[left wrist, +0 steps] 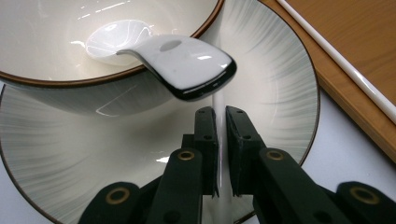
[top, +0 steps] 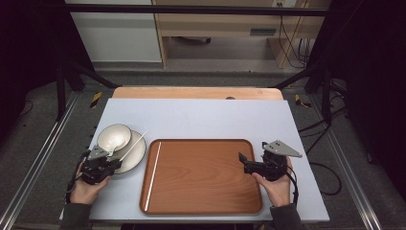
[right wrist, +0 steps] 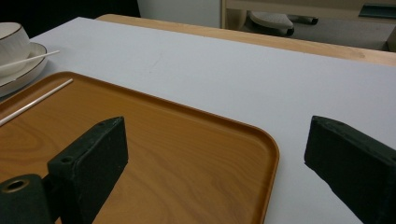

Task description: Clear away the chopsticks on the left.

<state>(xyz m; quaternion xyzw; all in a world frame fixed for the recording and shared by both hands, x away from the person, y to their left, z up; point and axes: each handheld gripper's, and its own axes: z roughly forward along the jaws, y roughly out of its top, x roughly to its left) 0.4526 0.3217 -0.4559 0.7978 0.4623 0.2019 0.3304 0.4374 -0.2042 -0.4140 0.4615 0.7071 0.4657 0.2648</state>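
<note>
A: Where is the left gripper (top: pixel 111 164) at this moment?

B: At about eight o'clock on the table (top: pixel 201 115), over the near rim of the plate (left wrist: pixel 280 93). In the left gripper view its two black jaws stand almost together, clamped on a thin white chopstick (left wrist: pixel 218 112) that runs straight up between the pads toward twelve o'clock.

A: So it holds the chopstick?

B: Yes. The pads press on it from both sides, and the stick lies across the plate, passing to the right of the bowl (left wrist: pixel 60 46).

A: What else sits there?

B: The bowl rests on the plate at its ten o'clock side, cream inside with a brown rim. A white spoon (left wrist: pixel 182 65) lies in it, its handle hanging out over the rim toward the jaws, just above the chopstick.

A: And the second chopstick (top: pixel 153 175)?

B: On the wooden tray (top: pixel 206 182), along its nine o'clock edge, running from six to twelve. It is apart from the plate.

A: The tray's place?

B: Centre of the table, just beside the plate, which is at its nine o'clock.

A: The right gripper (top: pixel 245 162)?

B: At the tray's three o'clock edge, held in the person's right hand (top: pixel 277 184). Its jaws stand wide apart, with nothing between them; the tray's corner and the bare table show through the gap.
</note>
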